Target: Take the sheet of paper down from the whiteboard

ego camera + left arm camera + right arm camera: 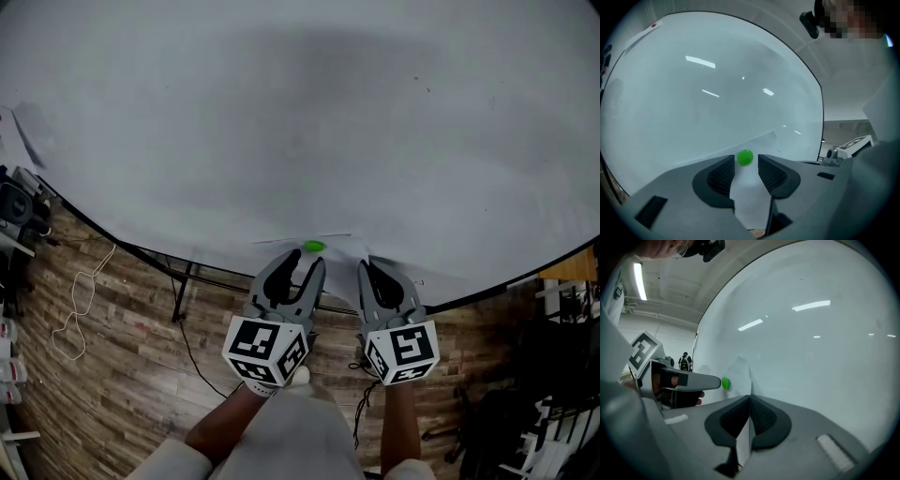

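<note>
Sheet still pinned; magnet not yet gripped.
Right gripper [749, 416] pinches the white paper sheet [740, 371] to steady it; left gripper [745, 168], jaws spread, brackets the round green magnet [745, 157] fixing it to the whiteboard [300, 122].

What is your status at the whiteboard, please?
Left tool open, flanking the green magnet. Right tool shut on the sheet of paper. Magnet pins sheet to whiteboard.
</note>
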Demonstrator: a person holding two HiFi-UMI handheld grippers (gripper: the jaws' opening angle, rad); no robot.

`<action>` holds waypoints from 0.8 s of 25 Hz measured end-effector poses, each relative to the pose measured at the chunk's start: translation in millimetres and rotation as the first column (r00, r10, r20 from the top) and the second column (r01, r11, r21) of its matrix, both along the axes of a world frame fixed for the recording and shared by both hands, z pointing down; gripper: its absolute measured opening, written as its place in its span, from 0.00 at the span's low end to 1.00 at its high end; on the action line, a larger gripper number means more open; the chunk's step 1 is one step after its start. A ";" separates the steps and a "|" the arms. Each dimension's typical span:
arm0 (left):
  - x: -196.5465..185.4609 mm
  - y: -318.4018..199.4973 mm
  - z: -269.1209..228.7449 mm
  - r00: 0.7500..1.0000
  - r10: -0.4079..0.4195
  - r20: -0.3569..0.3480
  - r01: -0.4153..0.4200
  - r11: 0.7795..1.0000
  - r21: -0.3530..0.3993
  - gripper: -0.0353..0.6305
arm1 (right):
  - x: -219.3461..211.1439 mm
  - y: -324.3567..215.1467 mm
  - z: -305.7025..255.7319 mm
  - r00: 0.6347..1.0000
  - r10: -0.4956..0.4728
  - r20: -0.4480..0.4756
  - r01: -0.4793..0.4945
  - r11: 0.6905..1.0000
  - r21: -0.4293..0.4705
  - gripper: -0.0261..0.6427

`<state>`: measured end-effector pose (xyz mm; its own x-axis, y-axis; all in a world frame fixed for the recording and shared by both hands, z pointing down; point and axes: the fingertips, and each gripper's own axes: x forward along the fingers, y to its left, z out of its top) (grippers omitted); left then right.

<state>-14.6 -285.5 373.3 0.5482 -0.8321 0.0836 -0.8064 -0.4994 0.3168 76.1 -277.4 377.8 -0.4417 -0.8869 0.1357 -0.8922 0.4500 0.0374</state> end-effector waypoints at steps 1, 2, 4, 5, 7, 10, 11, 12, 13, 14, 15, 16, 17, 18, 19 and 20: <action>-0.4 -2.2 -0.8 1.000 -0.017 0.002 0.017 1.000 0.004 0.28 | -0.2 0.2 -1.0 1.000 -0.002 0.000 0.002 1.000 0.002 0.05; -0.9 -4.2 -1.4 0.999 -0.034 0.004 0.034 0.999 0.006 0.29 | -0.3 0.4 -2.2 1.000 -0.003 0.001 0.003 1.000 0.005 0.05; 0.0 -7.2 -2.2 0.998 -0.056 0.003 0.056 0.998 0.008 0.29 | -0.4 1.1 -4.6 1.000 -0.006 0.000 0.006 1.000 0.011 0.05; 1.7 -8.1 -2.4 0.998 -0.061 0.001 0.061 0.998 0.007 0.29 | -0.3 1.7 -5.4 1.000 -0.007 -0.002 0.007 1.000 0.013 0.05; 6.1 -9.2 -2.6 0.998 -0.067 -0.002 0.067 0.998 0.005 0.29 | 0.8 2.5 -5.7 1.000 -0.009 -0.002 0.010 1.000 0.014 0.05; 8.5 -10.7 -4.6 0.996 -0.086 -0.002 0.086 0.996 0.011 0.30 | 1.2 3.1 -6.5 1.000 -0.012 0.006 0.011 1.000 0.016 0.06; 8.1 -11.3 -5.1 0.995 -0.095 -0.001 0.095 0.995 0.011 0.30 | 0.5 3.5 -6.7 1.000 -0.012 0.010 0.012 1.000 0.017 0.05; 7.6 -12.1 -5.0 0.994 -0.105 0.001 0.105 0.994 0.011 0.30 | -0.2 3.7 -6.5 1.000 -0.013 0.013 0.013 1.000 0.017 0.06; 7.2 -13.1 -4.6 0.993 -0.116 0.006 0.116 0.993 0.011 0.30 | -0.6 3.6 -6.2 1.000 -0.014 0.016 0.014 1.000 0.017 0.06; 6.8 -14.2 -4.1 0.992 -0.128 0.013 0.128 0.992 0.012 0.30 | -0.8 3.2 -5.9 1.000 -0.015 0.019 0.015 1.000 0.017 0.06; 6.2 -15.4 -3.8 0.990 -0.140 0.019 0.140 0.990 0.013 0.29 | -0.8 2.7 -5.8 1.000 -0.016 0.022 0.016 1.000 0.017 0.05; 5.4 -16.4 -3.6 0.988 -0.151 0.025 0.150 0.989 0.013 0.26 | -0.7 2.3 -6.0 1.000 -0.018 0.025 0.017 1.000 0.018 0.05; 4.8 -17.1 -3.6 0.987 -0.158 0.030 0.157 0.987 0.015 0.25 | -0.6 2.3 -6.3 0.999 -0.020 0.027 0.019 1.000 0.019 0.06; 4.5 -17.3 -3.5 0.986 -0.163 0.035 0.162 0.987 0.017 0.25 | -0.5 2.6 -6.4 0.999 -0.022 0.027 0.021 1.000 0.020 0.05; 4.7 -17.2 -3.5 0.985 -0.166 0.038 0.165 0.986 0.019 0.24 | -0.3 3.2 -6.5 0.999 -0.023 0.028 0.023 1.000 0.020 0.06; 4.9 -16.9 -3.5 0.985 -0.168 0.040 0.167 0.986 0.021 0.24 | -0.2 4.0 -6.5 0.999 -0.025 0.029 0.024 1.000 0.020 0.06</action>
<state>-9.7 -302.4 369.9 0.3976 -0.9133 0.0879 -0.8912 -0.3616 0.2739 75.9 -273.4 371.3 -0.4666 -0.8782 0.1051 -0.8819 0.4710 0.0208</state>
